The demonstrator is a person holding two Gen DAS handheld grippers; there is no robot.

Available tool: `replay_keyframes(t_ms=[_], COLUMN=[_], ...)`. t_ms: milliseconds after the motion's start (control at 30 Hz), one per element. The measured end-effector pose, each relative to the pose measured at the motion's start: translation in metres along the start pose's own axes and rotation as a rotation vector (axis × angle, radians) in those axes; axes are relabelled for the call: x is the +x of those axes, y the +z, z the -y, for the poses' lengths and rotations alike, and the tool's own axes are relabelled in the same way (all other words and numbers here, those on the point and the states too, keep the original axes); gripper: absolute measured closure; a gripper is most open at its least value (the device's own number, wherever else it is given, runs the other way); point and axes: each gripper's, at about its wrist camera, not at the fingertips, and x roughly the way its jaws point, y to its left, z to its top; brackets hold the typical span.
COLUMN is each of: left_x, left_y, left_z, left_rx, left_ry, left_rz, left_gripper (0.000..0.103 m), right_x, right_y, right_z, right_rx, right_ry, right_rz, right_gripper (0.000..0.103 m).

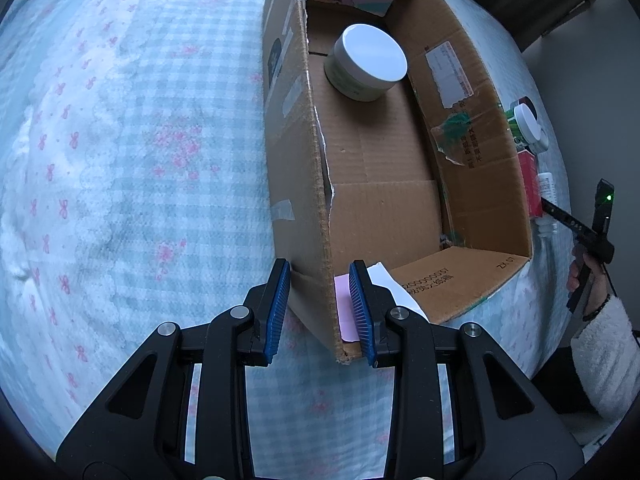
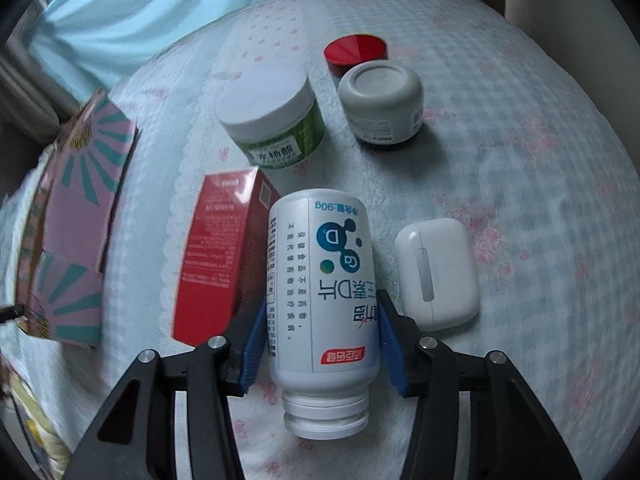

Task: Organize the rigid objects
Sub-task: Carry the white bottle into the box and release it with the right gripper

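Note:
In the left wrist view my left gripper straddles the near corner wall of an open cardboard box; its pads touch neither side clearly. A white-lidded jar stands inside the box at the far end. In the right wrist view my right gripper has its blue pads on both sides of a white pill bottle lying on the bed, cap toward me. Beside it lie a red carton, a white earbud case, a green-labelled jar, a grey jar and a red lid.
Everything rests on a blue checked bedspread with pink bows. A pink and teal box flap is at the left of the right wrist view. The right hand and its gripper handle show beyond the box.

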Motion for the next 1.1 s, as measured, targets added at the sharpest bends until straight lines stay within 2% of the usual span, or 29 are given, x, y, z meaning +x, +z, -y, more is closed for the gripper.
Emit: replay_keyframes(t_ms=[300,433,600,700,867,1100], left_x=[-0.002,0.000,0.001,0.002,0.003,0.007], left_y=[0.001,0.002,0.002,0.003,0.004,0.008], left_z=[0.001,0.002,0.001,0.002,0.001,0.005], left_rx=[0.006,0.013,0.017,0.030,0.038,0.052], left_ry=[-0.004,-0.006,-0.012,-0.008,-0.016,-0.001], left_rz=[-0.007,-0.015,-0.022,-0.031,-0.038,-0.058], left_gripper=[0.075,0.075,0.075,0.075,0.075,0.075], right_x=[-0.056,-0.096,-0.118,-0.113,-0.084,-0.017], right_y=[0.027,0.057,0.095,0.115,0.127,0.104], right_z=[-0.020,-0.055,-0.117,-0.166,-0.238,-0.320], right_rx=[0.070,0.076,0.067,0.036,-0.037,-0.152], right_ry=[0.025,0.046,0.109,0.185,0.269,0.349], right_rz=[0.019,0.018,0.022,0.023,-0.013,-0.134], right_gripper=[0.057,0.057,0.057,0.057,0.057,0.057])
